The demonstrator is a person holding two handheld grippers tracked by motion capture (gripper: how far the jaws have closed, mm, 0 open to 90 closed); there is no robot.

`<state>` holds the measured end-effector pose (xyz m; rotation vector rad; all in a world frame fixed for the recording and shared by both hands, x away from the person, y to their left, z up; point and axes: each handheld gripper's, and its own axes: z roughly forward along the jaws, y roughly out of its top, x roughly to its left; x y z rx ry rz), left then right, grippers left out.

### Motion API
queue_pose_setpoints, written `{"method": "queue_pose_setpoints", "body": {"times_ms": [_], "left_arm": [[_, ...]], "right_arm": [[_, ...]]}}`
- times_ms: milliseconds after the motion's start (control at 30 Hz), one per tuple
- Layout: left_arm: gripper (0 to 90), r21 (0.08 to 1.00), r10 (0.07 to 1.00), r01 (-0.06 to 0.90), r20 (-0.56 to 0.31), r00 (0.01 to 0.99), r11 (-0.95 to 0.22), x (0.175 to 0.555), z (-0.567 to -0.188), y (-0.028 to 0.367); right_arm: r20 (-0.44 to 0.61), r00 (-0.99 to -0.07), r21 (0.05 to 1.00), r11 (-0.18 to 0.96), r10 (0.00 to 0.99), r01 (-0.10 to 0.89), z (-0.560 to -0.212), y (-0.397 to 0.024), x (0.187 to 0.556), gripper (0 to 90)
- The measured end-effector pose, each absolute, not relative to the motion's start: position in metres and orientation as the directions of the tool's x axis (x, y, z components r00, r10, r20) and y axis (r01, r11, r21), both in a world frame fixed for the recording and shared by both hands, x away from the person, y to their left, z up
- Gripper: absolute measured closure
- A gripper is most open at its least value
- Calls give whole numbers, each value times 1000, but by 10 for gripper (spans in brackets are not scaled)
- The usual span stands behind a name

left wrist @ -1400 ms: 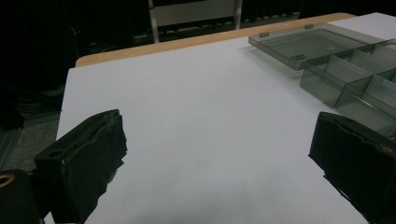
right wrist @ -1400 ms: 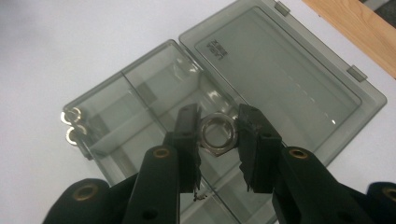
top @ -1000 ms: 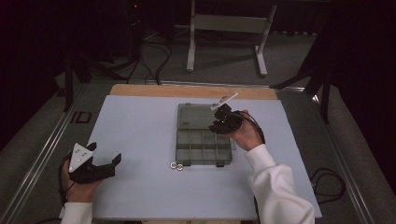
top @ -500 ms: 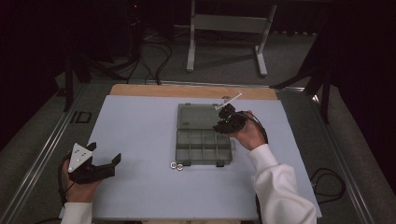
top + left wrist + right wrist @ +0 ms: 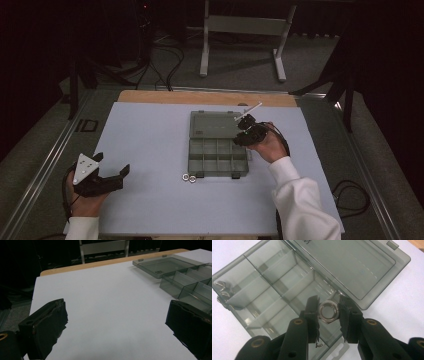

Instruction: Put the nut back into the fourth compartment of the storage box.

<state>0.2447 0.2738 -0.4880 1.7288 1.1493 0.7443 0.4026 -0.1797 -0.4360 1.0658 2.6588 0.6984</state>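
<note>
item: hex nut [image 5: 327, 311], bright metal, held over the organiser box [image 5: 274, 275]
location: above the compartments on the near right side of the box, clear of the floor of the tray; in the high view this is the box's right edge
holder: right gripper [image 5: 328, 311], jaws drawn in part way and pressing the nut from two opposite sides, bore facing the camera
spare tool: left gripper [image 5: 107, 167], jaws spread wide with nothing between them, resting low over the white mat [image 5: 150, 150] well apart from the box
box state: lid [image 5: 352, 262] laid back flat, dividers upright, smoky clear plastic
other stock: two small rings [image 5: 189, 177] on the mat just beside the box's near edge; a few metal parts [image 5: 220, 288] in a far compartment, possibly wing nuts, too small to be sure
handling: small, rigid, dense for its size; will not deform under the pads; smooth plating likely slippery, so it may twist or pop out if gripped on corners
best hold: across two opposite flats, as now, pads square to the faces
risk: likely to bounce or roll into a neighbouring compartment if dropped from height
</note>
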Motion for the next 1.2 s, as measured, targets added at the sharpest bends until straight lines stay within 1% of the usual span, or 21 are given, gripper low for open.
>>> {"method": "queue_pose_setpoints", "body": {"times_ms": [1200], "left_arm": [[36, 912, 922, 378, 0, 387, -158, 245, -488, 274]], "right_arm": [[-3, -712, 434, 643, 702, 631, -458, -182, 403, 700]]}}
